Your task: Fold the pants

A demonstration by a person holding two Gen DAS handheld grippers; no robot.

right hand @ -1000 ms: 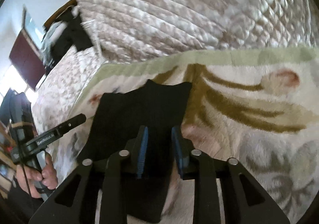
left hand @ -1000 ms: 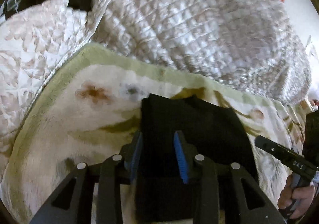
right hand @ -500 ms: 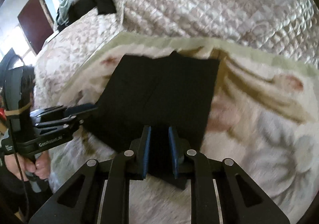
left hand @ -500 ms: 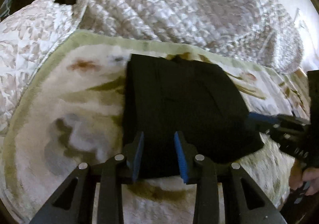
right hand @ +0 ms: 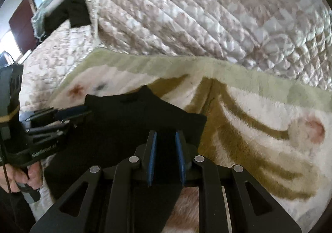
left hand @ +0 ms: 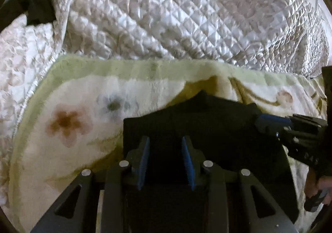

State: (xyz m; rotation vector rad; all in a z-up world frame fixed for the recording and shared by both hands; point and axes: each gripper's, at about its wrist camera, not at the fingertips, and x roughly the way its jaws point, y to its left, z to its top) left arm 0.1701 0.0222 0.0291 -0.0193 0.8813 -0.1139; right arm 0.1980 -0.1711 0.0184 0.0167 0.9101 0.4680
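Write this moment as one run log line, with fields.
step: folding | black pants on floral blanket | left gripper: holds pants | right gripper: holds pants

Soft daylight fills both views, and a bright window (right hand: 8,43) glows at the far left of the right wrist view. The quilted bedspread (left hand: 186,15) throws back a satiny sheen. The black pants (left hand: 207,129) lose all detail. Fisheye edges bend and darken; mild blur softens everything.

Black pants (left hand: 207,121), cream floral blanket (left hand: 83,96)
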